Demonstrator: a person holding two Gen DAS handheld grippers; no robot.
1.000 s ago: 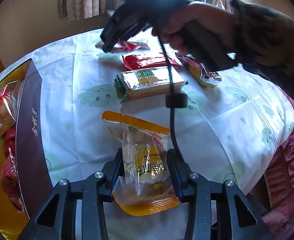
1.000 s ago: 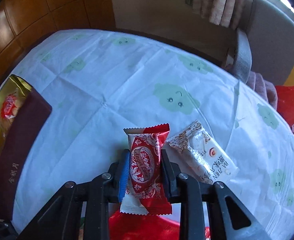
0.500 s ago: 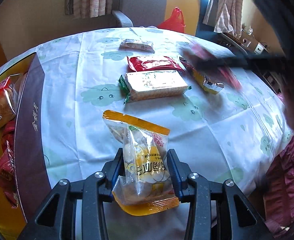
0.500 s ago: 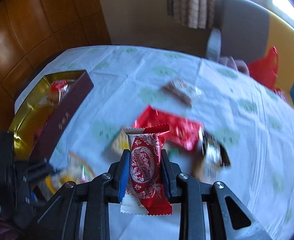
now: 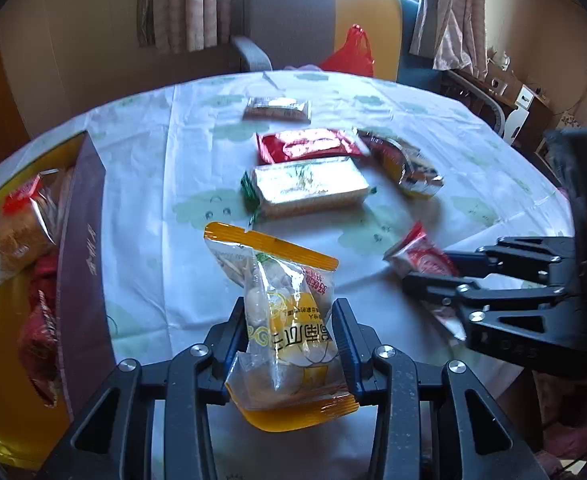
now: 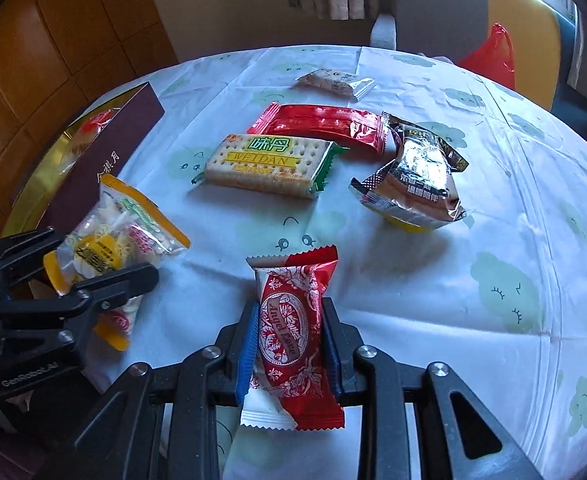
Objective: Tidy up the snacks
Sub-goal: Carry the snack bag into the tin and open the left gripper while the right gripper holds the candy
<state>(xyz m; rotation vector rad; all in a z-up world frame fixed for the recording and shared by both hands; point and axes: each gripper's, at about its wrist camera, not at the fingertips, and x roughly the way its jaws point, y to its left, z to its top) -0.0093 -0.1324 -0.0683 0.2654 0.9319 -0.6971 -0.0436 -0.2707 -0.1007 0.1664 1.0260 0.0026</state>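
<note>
My left gripper [image 5: 289,340] is shut on a clear and orange snack bag [image 5: 281,312], held above the table's near edge; it also shows in the right wrist view [image 6: 109,240]. My right gripper [image 6: 289,344] is shut on a red and white snack packet [image 6: 289,336]; in the left wrist view it sits at the right [image 5: 425,264]. On the table lie a cracker pack [image 6: 265,166], a long red packet [image 6: 325,124], a silver packet [image 6: 417,176] and a small white packet [image 6: 337,80]. A gold box with a maroon wall [image 5: 85,248] holds snacks at the left.
The round table has a white patterned cloth [image 6: 473,240]. A grey and yellow chair [image 5: 317,20] with a red plastic bag [image 5: 351,54] stands behind it. Curtains and a window are at the back. Wooden panels are at the left.
My right gripper has carried the red and white packet from the far side of the table back to the near edge, beside my left gripper. My left gripper has hardly moved.
</note>
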